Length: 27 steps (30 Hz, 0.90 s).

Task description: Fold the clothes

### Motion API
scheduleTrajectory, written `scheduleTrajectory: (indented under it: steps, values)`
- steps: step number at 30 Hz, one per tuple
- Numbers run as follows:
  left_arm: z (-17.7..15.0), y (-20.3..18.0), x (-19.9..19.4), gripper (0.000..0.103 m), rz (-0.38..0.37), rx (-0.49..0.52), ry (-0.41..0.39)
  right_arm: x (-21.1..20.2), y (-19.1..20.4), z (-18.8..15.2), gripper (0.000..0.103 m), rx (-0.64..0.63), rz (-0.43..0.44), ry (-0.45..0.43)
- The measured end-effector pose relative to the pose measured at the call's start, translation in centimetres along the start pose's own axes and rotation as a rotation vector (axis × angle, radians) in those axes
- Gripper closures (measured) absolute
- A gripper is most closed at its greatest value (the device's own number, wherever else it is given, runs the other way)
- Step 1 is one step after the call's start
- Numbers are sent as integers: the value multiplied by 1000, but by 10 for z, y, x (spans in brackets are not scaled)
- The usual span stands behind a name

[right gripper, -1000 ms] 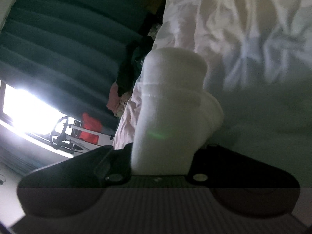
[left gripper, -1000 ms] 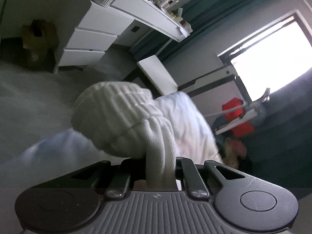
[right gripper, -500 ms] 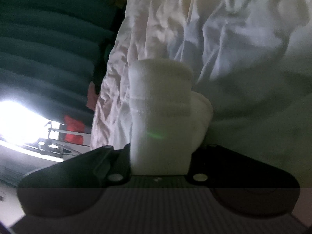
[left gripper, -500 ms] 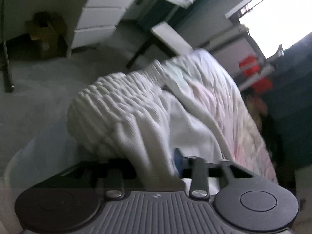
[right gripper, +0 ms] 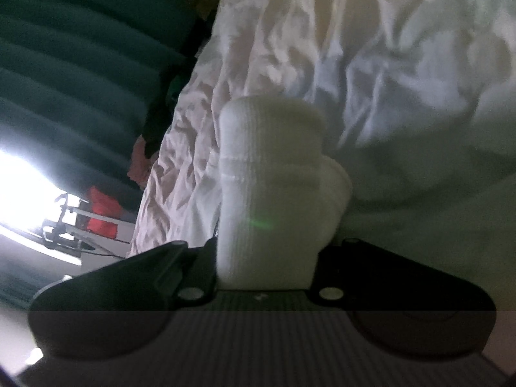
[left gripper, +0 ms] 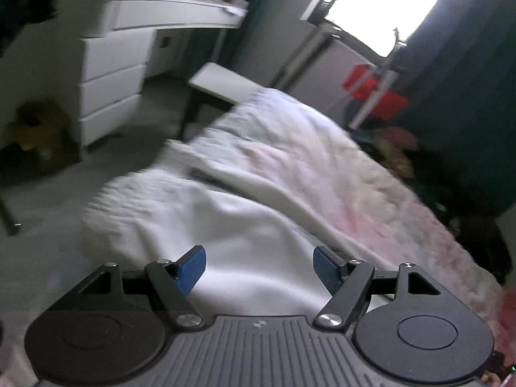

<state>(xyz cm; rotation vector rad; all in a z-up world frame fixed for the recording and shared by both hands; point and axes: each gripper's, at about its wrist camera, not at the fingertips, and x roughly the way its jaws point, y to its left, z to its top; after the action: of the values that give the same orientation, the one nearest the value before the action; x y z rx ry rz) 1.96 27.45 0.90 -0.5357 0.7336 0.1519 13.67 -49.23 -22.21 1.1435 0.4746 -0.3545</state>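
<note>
The left gripper [left gripper: 259, 269] is wide open with nothing in it. A white cloth [left gripper: 193, 222] lies on the bed [left gripper: 338, 174] just in front of it, bunched up and blurry. The right gripper [right gripper: 266, 258] is closed tight on a thick white knit piece [right gripper: 271, 174], which sticks up above the bed. It may be the same cloth; I cannot tell. Nothing looks flat and neat here, so I think the folding is not finished.
</note>
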Motion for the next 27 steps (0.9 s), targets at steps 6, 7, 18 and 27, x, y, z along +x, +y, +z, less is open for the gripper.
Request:
scheduleTrajectory:
  steps: [6, 7, 18, 27]
  values:
    - [-40, -90, 32, 26, -46, 196, -25, -9, 17, -4, 89, -87, -30, -55]
    - [-49, -105, 39, 26, -52, 227, -29, -10, 18, -4, 89, -99, -39, -60]
    - [-146, -175, 159, 23, -16, 425, 56, -28, 63, -23, 89, -403, -107, -181]
    - [-162, -175, 172, 20, 25, 509, 49, -48, 118, -59, 89, -743, -158, -322]
